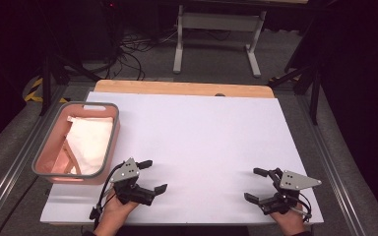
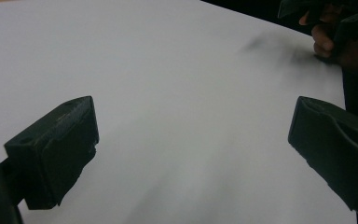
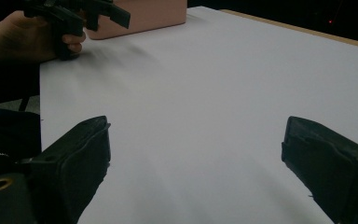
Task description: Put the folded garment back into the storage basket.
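A pink bin [image 1: 109,147] with a grey rim stands at the table's left side and holds a folded white cloth [image 1: 91,140]. My left gripper [image 1: 153,176] rests near the front edge just right of the bin, open, with nothing between its jaws [image 2: 193,154]. My right gripper [image 1: 255,185] sits at the front right, also open and empty [image 3: 196,163]. Both point toward the middle of the white sheet [image 1: 197,137]. In the right gripper view the bin's corner [image 3: 144,16] shows behind the other hand.
A white sheet covers the table, with a wooden strip [image 1: 182,88] along the far edge. Beyond it stand a white table frame [image 1: 216,34] and cables on the floor. Metal rails [image 1: 10,162] run beside the table.
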